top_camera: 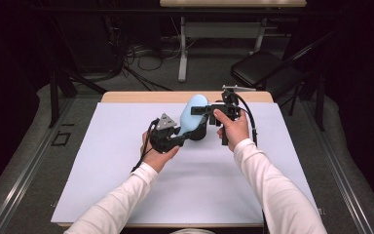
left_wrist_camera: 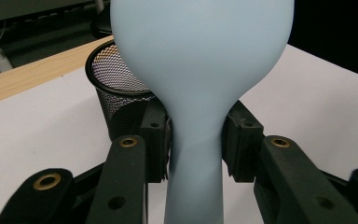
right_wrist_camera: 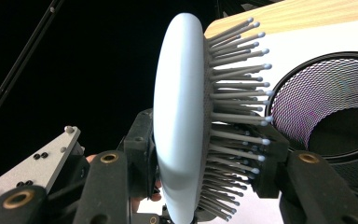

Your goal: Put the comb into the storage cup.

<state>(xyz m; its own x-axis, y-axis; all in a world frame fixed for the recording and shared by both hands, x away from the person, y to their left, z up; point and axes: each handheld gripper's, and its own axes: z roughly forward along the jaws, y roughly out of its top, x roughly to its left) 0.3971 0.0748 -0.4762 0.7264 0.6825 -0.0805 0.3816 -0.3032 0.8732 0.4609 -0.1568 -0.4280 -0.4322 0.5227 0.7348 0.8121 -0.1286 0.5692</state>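
Observation:
A light blue hairbrush point(top_camera: 194, 113) hangs over the white mat, held at both ends. My left gripper point(top_camera: 179, 139) has its pads against the narrow handle point(left_wrist_camera: 196, 154), and the oval back of the head point(left_wrist_camera: 200, 51) rises in front of it. My right gripper point(top_camera: 203, 111) is shut on the brush head point(right_wrist_camera: 179, 107), one pad on the smooth back and the other among the grey bristles point(right_wrist_camera: 237, 93). A black mesh cup point(top_camera: 197, 134) stands on the mat just beneath the brush, its open mouth point(right_wrist_camera: 328, 109) beside the bristles.
The white mat point(top_camera: 126, 165) covers a wooden table point(top_camera: 141, 96) whose far edge shows behind the cup. A black folding chair point(top_camera: 263, 66) and a desk frame point(top_camera: 182, 53) stand on the floor beyond the table. Cables point(top_camera: 141, 58) lie on the floor at the back.

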